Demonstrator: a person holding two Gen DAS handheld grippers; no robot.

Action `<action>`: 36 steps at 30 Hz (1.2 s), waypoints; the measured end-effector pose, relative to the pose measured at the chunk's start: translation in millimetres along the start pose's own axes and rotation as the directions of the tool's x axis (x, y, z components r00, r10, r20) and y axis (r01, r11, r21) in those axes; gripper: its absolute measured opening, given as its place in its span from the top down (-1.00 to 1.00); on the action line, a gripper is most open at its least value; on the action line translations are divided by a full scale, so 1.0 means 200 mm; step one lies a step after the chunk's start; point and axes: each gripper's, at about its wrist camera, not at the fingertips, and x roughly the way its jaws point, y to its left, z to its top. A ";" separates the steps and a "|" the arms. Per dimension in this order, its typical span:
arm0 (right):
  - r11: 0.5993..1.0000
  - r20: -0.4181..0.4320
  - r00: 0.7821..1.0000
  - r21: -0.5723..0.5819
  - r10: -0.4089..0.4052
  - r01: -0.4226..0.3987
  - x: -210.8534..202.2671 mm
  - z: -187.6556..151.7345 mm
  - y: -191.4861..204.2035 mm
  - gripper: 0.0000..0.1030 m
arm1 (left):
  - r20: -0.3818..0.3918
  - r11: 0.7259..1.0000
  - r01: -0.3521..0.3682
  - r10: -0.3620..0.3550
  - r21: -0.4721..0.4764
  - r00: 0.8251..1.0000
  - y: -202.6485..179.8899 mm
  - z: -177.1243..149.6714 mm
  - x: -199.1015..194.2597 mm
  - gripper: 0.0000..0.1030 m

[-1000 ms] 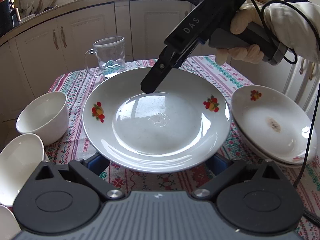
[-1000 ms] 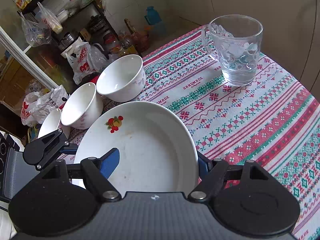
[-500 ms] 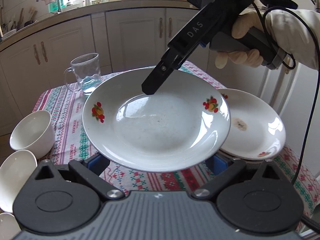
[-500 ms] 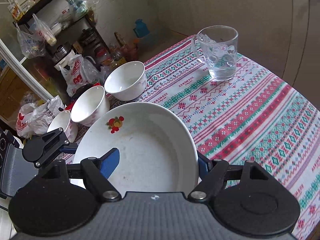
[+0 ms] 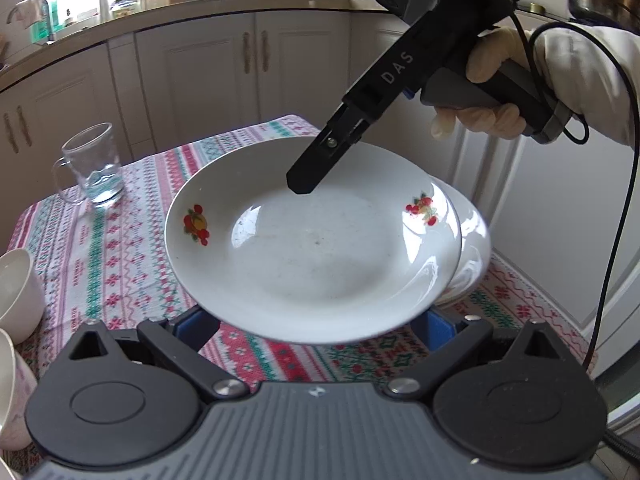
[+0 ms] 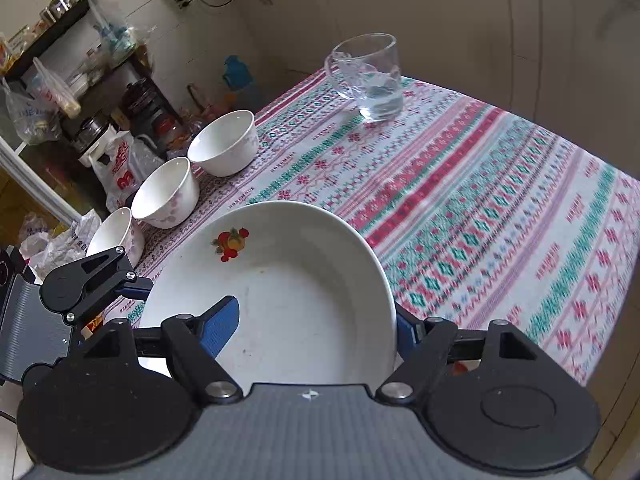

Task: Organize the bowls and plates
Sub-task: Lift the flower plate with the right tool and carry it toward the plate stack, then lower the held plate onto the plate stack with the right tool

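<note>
At the far left of the cloth (image 5: 120, 264) the bowls (image 6: 224, 142) sit in a row along the edge, with the mug (image 5: 94, 168) behind them. None of it is in my way. The plate (image 5: 312, 248) is in the air over the middle of the table, carried between both grippers and close to level.

My left gripper (image 5: 316, 326) has its jaws spread wide, with the blue pads tucked under the plate's near rim, one at each side. The plate hides the contact, so I cannot tell whether they press on it or only prop it. My right gripper (image 6: 316, 326) comes down onto the far rim and is clamped there: one pad lies inside the plate's well and the other sits outside the rim, with the lip pinched between them.

To the right, the second plate (image 5: 474, 248) waits at the table's edge, already partly covered by the one I carry. As I judge it, the step is to stack the plate there. To do it well I should:

- keep both hands moving together so the plate does not twist out of the pinch
- centre it over the second plate before lowering
- set it down flat, because a tilted landing could chip a rim or push the lower plate off the edge
- let go on the right only once it rests
</note>
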 end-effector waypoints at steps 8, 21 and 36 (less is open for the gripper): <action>0.996 0.031 0.999 0.074 -0.045 0.042 -0.10 -0.18 -0.06 -0.61 | -0.017 0.996 0.067 -0.066 0.054 0.998 -0.10 0.02 0.04 -0.94; 0.988 0.049 0.997 0.143 -0.059 0.051 -0.12 -0.37 -0.15 -0.61 | -0.041 0.992 0.092 -0.089 0.084 0.995 -0.16 0.03 0.09 -0.95; 0.983 0.043 0.996 0.168 -0.081 0.073 -0.11 -0.42 -0.18 -0.61 | -0.045 0.990 0.115 -0.111 0.085 0.993 -0.14 0.04 0.10 -0.95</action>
